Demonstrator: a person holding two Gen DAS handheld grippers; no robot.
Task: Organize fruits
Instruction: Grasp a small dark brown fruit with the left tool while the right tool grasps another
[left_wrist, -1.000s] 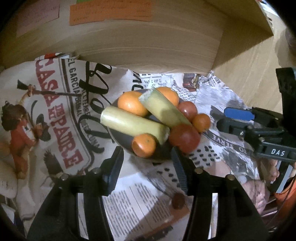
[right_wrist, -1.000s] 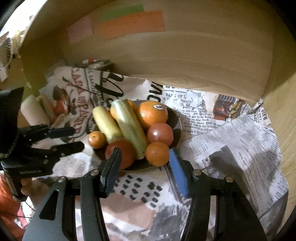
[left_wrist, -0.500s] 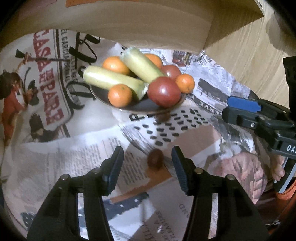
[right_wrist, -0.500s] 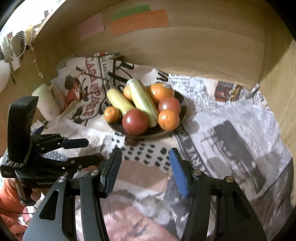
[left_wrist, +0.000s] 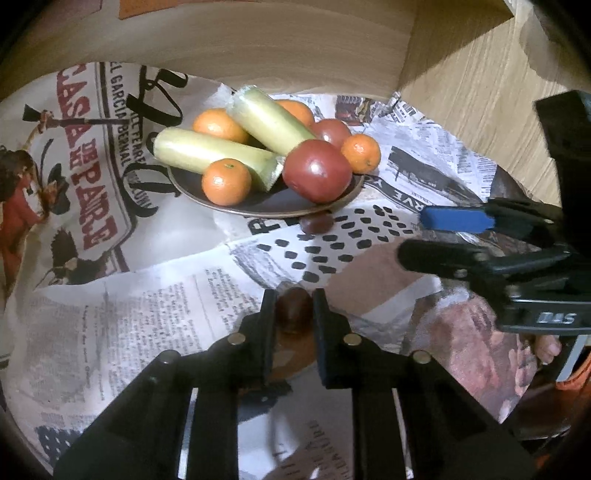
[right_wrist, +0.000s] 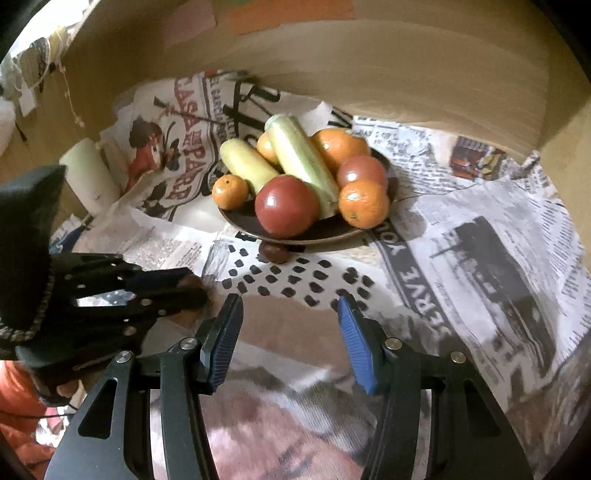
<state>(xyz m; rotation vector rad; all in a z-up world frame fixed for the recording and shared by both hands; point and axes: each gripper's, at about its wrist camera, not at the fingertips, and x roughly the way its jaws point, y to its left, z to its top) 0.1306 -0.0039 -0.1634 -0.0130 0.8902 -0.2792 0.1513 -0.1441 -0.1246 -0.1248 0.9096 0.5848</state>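
Now the left hand-held gripper (left_wrist: 294, 308) is clenching a small dark brown fruit (left_wrist: 293, 309) on the newspaper-covered counter (left_wrist: 155, 314); its jaws have just been closing on it. A second small dark fruit (right_wrist: 273, 252) is lying on the paper, just in front of the dark plate (right_wrist: 310, 235). That plate is carrying oranges, two red round fruits and two pale green, long pieces. The right hand-held gripper (right_wrist: 290, 325) is hovering released, with nothing between its blue pads (right_wrist: 354, 341).
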